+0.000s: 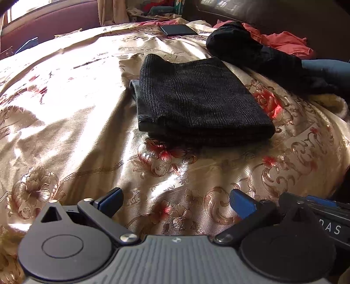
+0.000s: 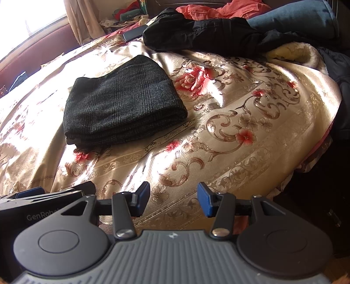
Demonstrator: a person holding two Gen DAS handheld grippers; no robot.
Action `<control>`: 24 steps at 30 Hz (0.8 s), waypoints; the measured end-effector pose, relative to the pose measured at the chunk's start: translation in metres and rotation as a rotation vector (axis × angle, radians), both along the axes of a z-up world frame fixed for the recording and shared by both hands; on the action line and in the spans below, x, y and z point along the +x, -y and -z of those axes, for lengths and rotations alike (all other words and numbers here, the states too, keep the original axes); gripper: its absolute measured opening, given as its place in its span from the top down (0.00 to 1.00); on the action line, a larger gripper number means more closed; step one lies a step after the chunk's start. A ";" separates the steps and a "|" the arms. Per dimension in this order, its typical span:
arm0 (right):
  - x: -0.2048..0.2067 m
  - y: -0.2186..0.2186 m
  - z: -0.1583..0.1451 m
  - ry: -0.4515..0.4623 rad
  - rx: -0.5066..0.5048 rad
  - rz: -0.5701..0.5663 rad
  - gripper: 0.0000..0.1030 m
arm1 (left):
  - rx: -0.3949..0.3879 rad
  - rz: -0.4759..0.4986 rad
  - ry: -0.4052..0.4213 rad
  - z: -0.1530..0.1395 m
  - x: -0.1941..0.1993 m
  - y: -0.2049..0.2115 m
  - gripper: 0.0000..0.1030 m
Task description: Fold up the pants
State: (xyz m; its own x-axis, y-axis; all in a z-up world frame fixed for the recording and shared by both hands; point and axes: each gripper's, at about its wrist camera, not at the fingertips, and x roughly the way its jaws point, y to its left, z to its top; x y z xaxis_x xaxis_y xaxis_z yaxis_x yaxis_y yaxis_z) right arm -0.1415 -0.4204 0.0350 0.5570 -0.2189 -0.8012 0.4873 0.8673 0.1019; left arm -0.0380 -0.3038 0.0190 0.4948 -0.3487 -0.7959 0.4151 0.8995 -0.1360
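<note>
The folded pants are lying flat on the bedspread, long axis running near to far, thick fold edge facing near. The left gripper and right gripper are both hanging with tongs apart, gripping nothing.

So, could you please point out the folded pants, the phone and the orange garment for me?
folded pants point(image 1: 196, 96), left wrist view, middle of the top layer.
phone point(image 1: 178, 30), left wrist view, centre of its dark face.
orange garment point(image 2: 229, 9), right wrist view, middle of the crumpled cloth.

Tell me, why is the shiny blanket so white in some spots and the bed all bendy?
Left wrist view: sunlight glares off the satin bedspread, washing its pattern out left of the folded pants. Right wrist view: the same glare beside the pants; the fisheye lens curves the bed's edges in both.
</note>
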 end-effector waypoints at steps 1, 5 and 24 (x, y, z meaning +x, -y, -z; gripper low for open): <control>0.000 0.000 0.000 0.000 0.000 0.000 0.52 | 0.001 -0.002 0.003 0.000 0.000 0.000 0.00; 0.000 0.000 0.000 0.000 -0.001 0.000 0.52 | 0.003 -0.001 0.005 0.000 0.000 0.000 0.00; -0.002 -0.001 -0.002 0.005 -0.004 0.005 0.52 | 0.005 0.006 0.001 0.000 -0.001 0.001 0.00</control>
State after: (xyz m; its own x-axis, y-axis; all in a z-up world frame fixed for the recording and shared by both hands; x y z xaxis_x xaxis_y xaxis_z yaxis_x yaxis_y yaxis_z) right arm -0.1432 -0.4192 0.0370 0.5596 -0.2253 -0.7976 0.4913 0.8652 0.1003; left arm -0.0389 -0.3047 0.0188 0.4937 -0.3479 -0.7970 0.4206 0.8977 -0.1314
